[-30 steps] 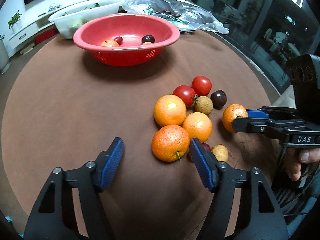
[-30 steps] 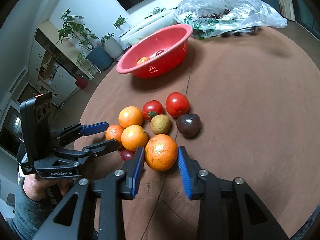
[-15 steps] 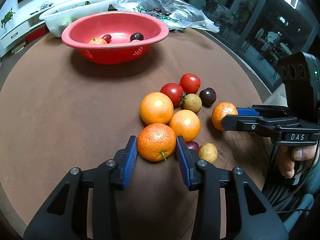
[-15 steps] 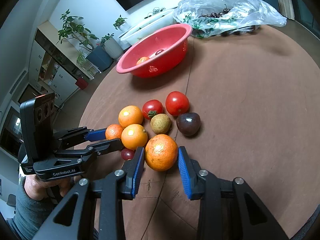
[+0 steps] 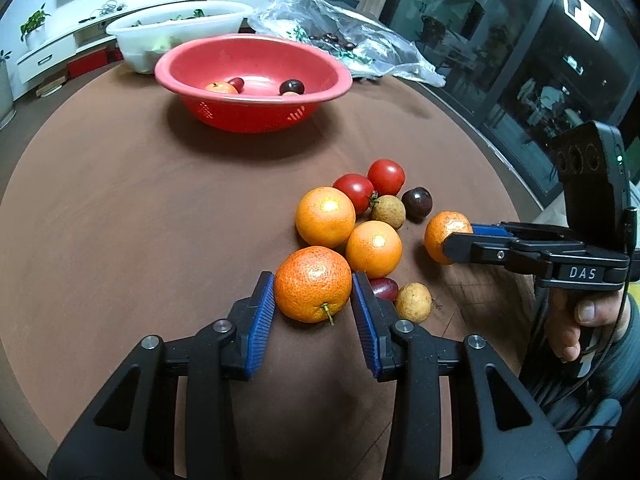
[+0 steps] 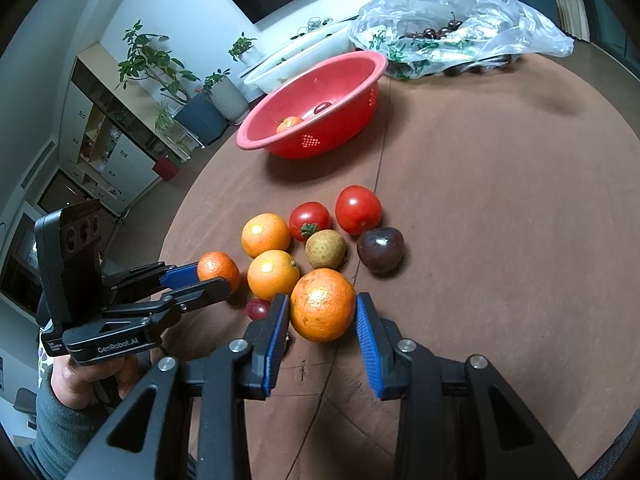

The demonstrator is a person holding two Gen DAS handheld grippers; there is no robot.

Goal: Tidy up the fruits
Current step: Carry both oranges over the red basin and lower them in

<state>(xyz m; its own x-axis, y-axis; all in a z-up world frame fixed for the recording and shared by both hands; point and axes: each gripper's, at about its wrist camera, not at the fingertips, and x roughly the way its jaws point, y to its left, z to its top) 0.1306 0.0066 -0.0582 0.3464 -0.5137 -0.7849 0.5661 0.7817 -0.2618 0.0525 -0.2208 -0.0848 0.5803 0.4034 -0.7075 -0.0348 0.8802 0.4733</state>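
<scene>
Left wrist: bare tabletop point(image 5: 120, 240) beside fruits point(image 5: 372, 216).

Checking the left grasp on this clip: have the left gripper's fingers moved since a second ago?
Yes. The left gripper has closed in: its fingers, earlier wide apart short of the nearest orange, now flank it.

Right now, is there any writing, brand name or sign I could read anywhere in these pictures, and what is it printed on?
"DAS": white letters on the side of the black right gripper, seen in the left wrist view.
"GenRobot.AI": white letters on the side of the black left gripper, seen in the right wrist view.
A smaller white label beside it on that gripper is too small to read.
A white angular sign on the dark glass wall is a symbol, not readable words.
</scene>
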